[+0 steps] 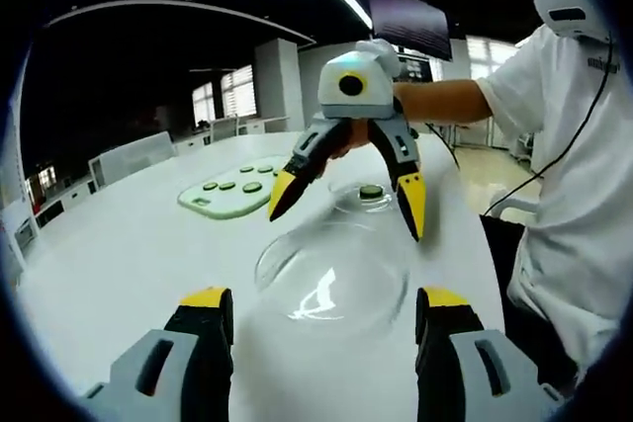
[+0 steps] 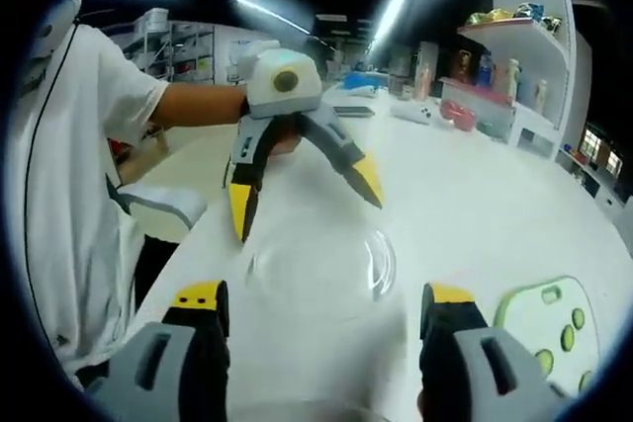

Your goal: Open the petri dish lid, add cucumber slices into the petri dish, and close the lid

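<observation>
Lid ahead of my left gripper fingertips – slick, brittle; pinch rim gently. Both grippers agape – right gripper empty.

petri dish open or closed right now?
Open. The clear round lid lies apart on the white table, nearer than the clear petri dish base holding one green cucumber slice.

white table, green tray, petri dish

The right gripper has its jaws wide apart, near a clear petri dish lid on the white table. Beyond, the left gripper hangs open. A green board with cucumber slices lies right.
</observation>
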### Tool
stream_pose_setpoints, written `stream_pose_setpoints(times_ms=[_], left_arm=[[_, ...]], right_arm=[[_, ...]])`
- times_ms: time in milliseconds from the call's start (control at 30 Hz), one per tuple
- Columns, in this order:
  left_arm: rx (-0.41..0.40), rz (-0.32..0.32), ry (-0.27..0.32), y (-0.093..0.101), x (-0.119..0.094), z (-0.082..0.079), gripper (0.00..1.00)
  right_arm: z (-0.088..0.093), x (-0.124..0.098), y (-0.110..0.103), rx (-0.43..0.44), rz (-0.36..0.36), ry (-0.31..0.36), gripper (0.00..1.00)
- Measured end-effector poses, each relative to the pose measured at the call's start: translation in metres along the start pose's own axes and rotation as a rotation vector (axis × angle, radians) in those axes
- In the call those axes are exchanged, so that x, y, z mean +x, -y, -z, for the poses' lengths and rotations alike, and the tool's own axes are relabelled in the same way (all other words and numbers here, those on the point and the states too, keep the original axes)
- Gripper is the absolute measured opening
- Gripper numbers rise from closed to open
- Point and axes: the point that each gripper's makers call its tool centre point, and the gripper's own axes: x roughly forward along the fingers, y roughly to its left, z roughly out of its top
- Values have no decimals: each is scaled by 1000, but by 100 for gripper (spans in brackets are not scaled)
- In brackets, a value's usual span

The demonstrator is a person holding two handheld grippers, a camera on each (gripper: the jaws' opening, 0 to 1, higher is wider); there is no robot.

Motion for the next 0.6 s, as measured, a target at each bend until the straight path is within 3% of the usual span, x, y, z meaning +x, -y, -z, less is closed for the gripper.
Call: stream_pose_setpoints(times_ms=[600], left_arm=[[7,55,-5,2,16,-2,75]], right_arm=[[1,15,1,-4,-38,-23,76]])
